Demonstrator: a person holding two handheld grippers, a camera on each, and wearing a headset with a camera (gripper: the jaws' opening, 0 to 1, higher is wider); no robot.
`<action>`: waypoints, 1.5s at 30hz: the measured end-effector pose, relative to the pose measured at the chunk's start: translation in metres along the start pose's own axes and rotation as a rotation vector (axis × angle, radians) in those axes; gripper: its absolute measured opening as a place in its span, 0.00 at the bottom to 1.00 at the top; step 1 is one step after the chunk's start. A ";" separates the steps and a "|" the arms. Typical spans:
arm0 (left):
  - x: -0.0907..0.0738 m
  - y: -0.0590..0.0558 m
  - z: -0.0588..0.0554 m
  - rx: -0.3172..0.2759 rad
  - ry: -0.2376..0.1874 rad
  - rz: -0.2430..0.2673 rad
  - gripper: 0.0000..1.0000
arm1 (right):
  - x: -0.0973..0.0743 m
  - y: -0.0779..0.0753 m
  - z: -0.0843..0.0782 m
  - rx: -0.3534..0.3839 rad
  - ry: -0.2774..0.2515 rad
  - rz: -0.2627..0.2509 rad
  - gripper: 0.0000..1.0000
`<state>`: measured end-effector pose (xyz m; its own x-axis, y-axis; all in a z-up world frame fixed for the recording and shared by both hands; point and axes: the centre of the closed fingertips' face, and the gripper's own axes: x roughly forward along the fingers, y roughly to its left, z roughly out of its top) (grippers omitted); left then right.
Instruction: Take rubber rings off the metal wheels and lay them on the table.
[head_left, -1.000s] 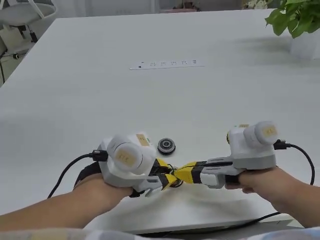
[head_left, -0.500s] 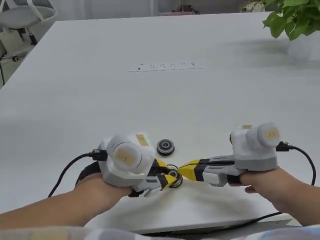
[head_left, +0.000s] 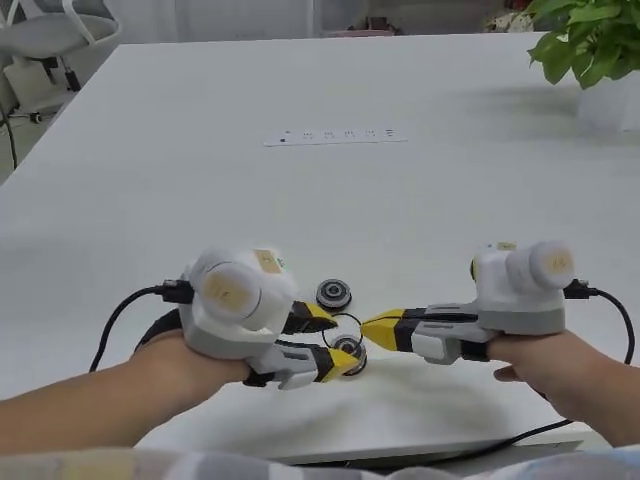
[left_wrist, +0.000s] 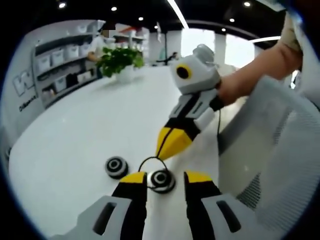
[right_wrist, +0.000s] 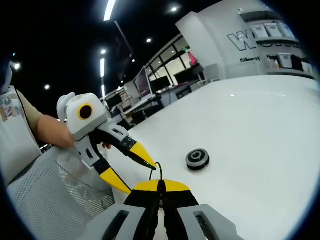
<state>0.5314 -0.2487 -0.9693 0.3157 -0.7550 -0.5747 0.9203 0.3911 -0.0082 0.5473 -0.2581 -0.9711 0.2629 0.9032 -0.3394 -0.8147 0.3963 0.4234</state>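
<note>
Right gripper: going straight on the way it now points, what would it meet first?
Probably the left gripper, whose open jaws flank a metal wheel. The right gripper, shut on the rubber ring, points at them; depth is unclear.

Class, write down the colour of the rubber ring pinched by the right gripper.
Black; the rubber ring shows best in the left gripper view.

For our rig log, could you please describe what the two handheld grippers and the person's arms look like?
Both the left gripper and right gripper have rounded white-and-grey bodies, black jaws with yellow tips, and small tan labels on the round housings. A black cable runs from the back of each. The forearms are bare below a light short sleeve.
</note>
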 end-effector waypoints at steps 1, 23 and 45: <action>-0.004 0.000 0.002 -0.003 -0.006 0.000 0.31 | 0.000 0.001 0.001 0.000 0.000 0.002 0.00; -0.069 0.029 -0.004 -0.074 -0.057 0.102 0.55 | 0.013 0.013 0.029 -0.041 0.020 0.042 0.00; -0.104 0.048 -0.019 -0.124 -0.075 0.188 0.66 | 0.051 -0.001 0.033 -0.045 0.083 0.030 0.00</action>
<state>0.5385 -0.1417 -0.9253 0.4992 -0.6979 -0.5136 0.8099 0.5864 -0.0097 0.5788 -0.2074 -0.9610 0.1957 0.8969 -0.3966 -0.8442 0.3599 0.3972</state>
